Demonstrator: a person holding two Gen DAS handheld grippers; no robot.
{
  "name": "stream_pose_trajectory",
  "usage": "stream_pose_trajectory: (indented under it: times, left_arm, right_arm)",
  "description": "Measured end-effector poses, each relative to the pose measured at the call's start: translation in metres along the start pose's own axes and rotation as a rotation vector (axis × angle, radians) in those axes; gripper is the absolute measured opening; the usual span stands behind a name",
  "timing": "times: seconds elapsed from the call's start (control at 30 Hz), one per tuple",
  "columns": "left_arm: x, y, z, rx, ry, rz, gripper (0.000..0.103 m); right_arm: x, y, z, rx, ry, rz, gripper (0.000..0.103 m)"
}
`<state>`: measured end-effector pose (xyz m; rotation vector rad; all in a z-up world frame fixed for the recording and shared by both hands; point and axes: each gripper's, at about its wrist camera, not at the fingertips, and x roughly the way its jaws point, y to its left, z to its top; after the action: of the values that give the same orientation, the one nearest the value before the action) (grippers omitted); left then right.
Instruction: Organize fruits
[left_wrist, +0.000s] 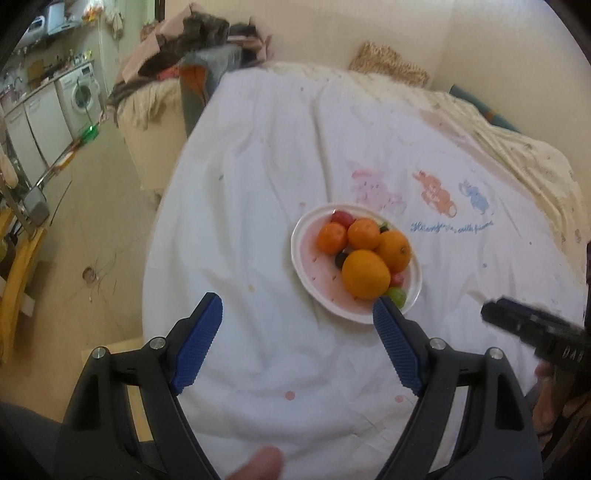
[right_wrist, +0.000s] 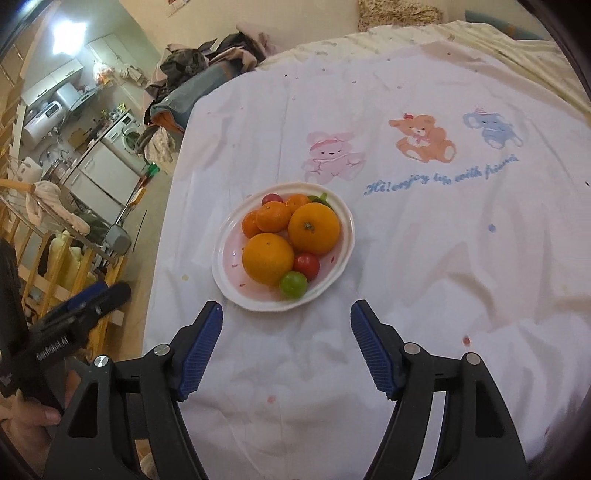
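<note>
Both your left hand-held gripper (left_wrist: 297, 308) and right hand-held gripper (right_wrist: 286, 315) stand apart and empty, low in frame; the plate (right_wrist: 343, 221) of fruit sits centre frame on the bed.

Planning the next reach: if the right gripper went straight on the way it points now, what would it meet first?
Probably bare white sheet just short of the plate. The open, empty right gripper aims down, with the green fruit beyond and slightly left; depth is unclear.
</note>
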<state>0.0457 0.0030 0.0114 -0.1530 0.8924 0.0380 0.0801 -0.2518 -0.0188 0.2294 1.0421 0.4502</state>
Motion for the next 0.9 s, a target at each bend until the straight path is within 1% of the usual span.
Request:
stream_pose_trajectory:
  times: [0.07,0.17,0.2,0.23,0.27,0.3,0.33,0.37,0.5,0.57,0.67,0.77,0.9]
  left_arm:
    - [-0.008,-0.003,-0.001,0.006,-0.024,-0.011,0.081]
    - [-0.018,-0.007,-0.006,0.034,-0.048,0.010,0.081]
    - [-0.021,-0.008,-0.009,0.046,-0.056,0.021,0.081]
    - [-0.023,-0.010,-0.011,0.051,-0.061,0.030,0.082]
    - [-0.025,-0.011,-0.013,0.057,-0.068,0.047,0.085]
    - [-0.027,-0.013,-0.016,0.063,-0.073,0.069,0.088]
    - [-0.029,-0.014,-0.019,0.070,-0.081,0.080,0.095]
    - [-0.031,-0.016,-0.023,0.077,-0.091,0.082,0.097]
    - [-0.034,-0.019,-0.030,0.087,-0.105,0.077,0.101]
    - [-0.038,-0.020,-0.031,0.080,-0.125,0.074,0.102]
    - [-0.043,-0.017,-0.030,0.034,-0.154,0.057,0.102]
    - [-0.041,-0.014,-0.031,0.014,-0.141,0.059,0.102]
    - [-0.041,-0.012,-0.031,0.005,-0.142,0.061,0.102]
  right_arm:
    - [-0.006,0.002,-0.009,0.012,-0.001,0.011,0.075]
    - [-0.014,0.007,-0.019,0.002,-0.022,-0.005,0.075]
    - [-0.017,0.009,-0.022,-0.007,-0.034,-0.018,0.078]
    - [-0.019,0.011,-0.024,-0.011,-0.043,-0.026,0.083]
    - [-0.022,0.011,-0.026,-0.009,-0.054,-0.031,0.086]
    - [-0.025,0.012,-0.028,-0.005,-0.069,-0.039,0.093]
    - [-0.027,0.011,-0.030,0.000,-0.081,-0.041,0.100]
    - [-0.028,0.010,-0.032,0.006,-0.085,-0.039,0.102]
    - [-0.029,0.010,-0.038,0.017,-0.108,-0.070,0.103]
    - [-0.031,0.015,-0.041,-0.006,-0.147,-0.109,0.103]
    - [-0.035,0.023,-0.042,-0.046,-0.205,-0.136,0.103]
    - [-0.039,0.030,-0.041,-0.086,-0.236,-0.163,0.103]
    - [-0.039,0.030,-0.040,-0.091,-0.242,-0.170,0.103]
